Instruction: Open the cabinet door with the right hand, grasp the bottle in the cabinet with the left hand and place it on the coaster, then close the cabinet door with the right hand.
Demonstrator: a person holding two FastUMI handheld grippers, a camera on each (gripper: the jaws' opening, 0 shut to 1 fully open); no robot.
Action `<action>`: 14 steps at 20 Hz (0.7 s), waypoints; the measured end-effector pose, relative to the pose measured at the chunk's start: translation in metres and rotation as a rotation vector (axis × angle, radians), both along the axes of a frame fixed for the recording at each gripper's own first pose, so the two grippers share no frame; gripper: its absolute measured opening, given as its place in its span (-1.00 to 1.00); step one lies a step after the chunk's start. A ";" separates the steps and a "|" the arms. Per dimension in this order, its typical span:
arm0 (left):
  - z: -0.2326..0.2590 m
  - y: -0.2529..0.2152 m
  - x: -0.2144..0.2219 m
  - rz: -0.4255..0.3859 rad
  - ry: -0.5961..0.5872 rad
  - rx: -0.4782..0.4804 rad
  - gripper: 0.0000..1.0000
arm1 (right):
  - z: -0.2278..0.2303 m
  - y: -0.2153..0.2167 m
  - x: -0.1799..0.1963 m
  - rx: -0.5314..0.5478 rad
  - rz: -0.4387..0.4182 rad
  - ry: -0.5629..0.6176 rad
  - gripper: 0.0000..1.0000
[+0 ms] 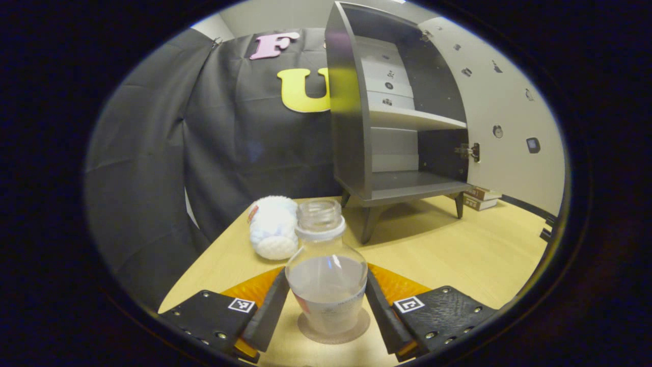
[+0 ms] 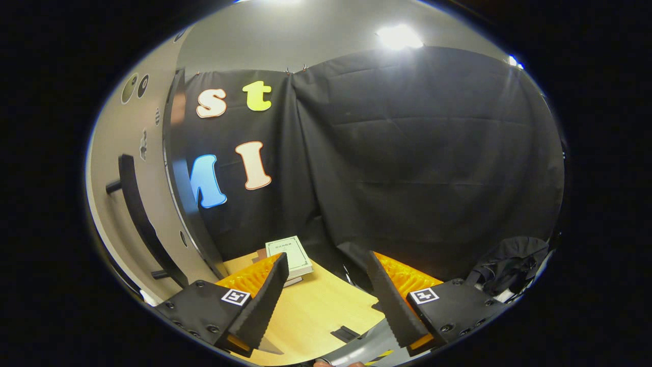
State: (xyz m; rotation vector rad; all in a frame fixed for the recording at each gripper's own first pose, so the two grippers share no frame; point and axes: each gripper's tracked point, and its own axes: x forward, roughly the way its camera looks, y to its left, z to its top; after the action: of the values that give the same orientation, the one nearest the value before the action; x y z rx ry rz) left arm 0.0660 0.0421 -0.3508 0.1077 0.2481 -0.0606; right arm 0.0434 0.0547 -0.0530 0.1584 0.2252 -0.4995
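Observation:
A clear, uncapped bottle [image 1: 327, 285] holding some clear liquid stands upright on a round brown coaster [image 1: 356, 329] on the wooden table. My left gripper [image 1: 327, 288] has a finger against each side of the bottle's wide body. Behind it stands the dark grey cabinet [image 1: 351, 127], its shelves bare and its pale door [image 1: 504, 117] swung wide to the right. In the right gripper view, my right gripper [image 2: 326, 260] is open and holds nothing. It sits just right of the pale door [image 2: 109, 193] and its black bar handle [image 2: 133, 209].
A white fluffy item [image 1: 272, 227] lies on the table [image 1: 458, 250] left of the bottle. Small books [image 1: 481, 198] sit by the cabinet's right legs. A pale booklet [image 2: 290, 253] rests on the table [image 2: 316, 311], and a black bag [image 2: 509, 265] lies to the right.

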 end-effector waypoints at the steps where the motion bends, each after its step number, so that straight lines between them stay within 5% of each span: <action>1: 0.009 -0.002 0.001 -0.014 -0.007 0.006 0.63 | -0.005 0.001 -0.001 0.009 0.002 0.010 0.96; 7: 0.062 -0.018 -0.004 -0.065 -0.055 0.078 0.66 | -0.019 -0.001 0.009 0.000 0.011 0.021 0.96; 14: 0.147 -0.023 -0.018 0.037 -0.100 0.094 0.67 | -0.012 -0.007 0.075 -0.051 0.111 -0.021 0.86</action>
State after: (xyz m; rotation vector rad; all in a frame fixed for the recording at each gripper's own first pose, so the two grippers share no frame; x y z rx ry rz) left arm 0.0477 0.0189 -0.2038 0.1989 0.1530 -0.0062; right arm 0.1183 0.0479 -0.0650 0.1006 0.1992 -0.3925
